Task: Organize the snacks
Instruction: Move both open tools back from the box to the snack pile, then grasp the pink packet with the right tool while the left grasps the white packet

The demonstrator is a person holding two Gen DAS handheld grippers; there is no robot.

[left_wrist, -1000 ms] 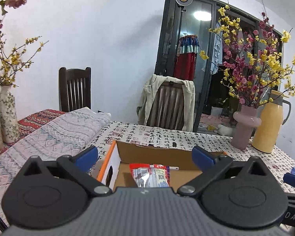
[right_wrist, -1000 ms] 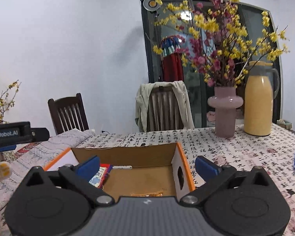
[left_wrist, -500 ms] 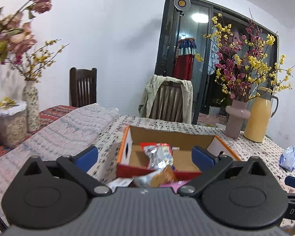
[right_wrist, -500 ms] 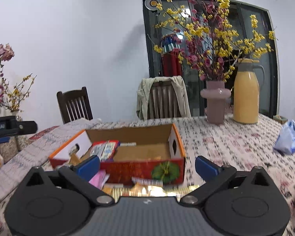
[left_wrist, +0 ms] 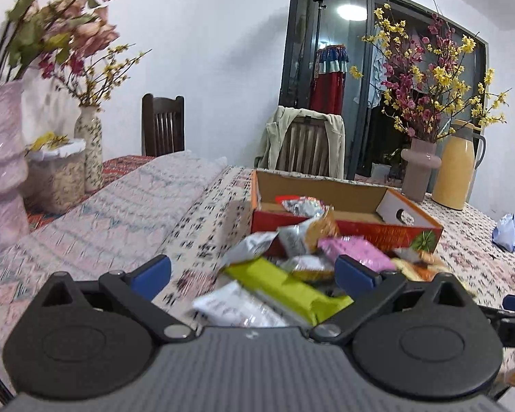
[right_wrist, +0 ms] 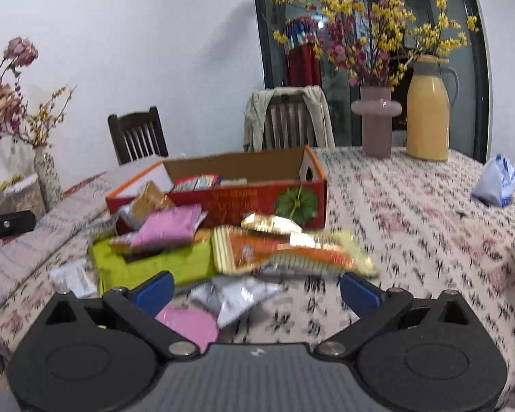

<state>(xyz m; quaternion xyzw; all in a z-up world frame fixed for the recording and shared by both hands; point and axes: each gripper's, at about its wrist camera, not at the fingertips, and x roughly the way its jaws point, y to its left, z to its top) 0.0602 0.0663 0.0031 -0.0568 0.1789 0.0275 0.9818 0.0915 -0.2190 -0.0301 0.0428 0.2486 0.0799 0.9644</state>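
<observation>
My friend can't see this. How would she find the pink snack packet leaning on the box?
Start at the red cardboard box on the patterned table. Snacks are heaped against its front wall. The pink packet lies on top there, above the lime-green pack; nothing else on that heap is plain pink.

White walls (left_wrist: 216, 51) run back to a dark-framed glass door (left_wrist: 329, 79), a ceiling light (left_wrist: 351, 11) mirrored in it. Two wooden chairs stand behind the patterned tablecloth (right_wrist: 412, 213): a dark chair (left_wrist: 162, 125) and a jacket-draped chair (left_wrist: 304, 144).
</observation>
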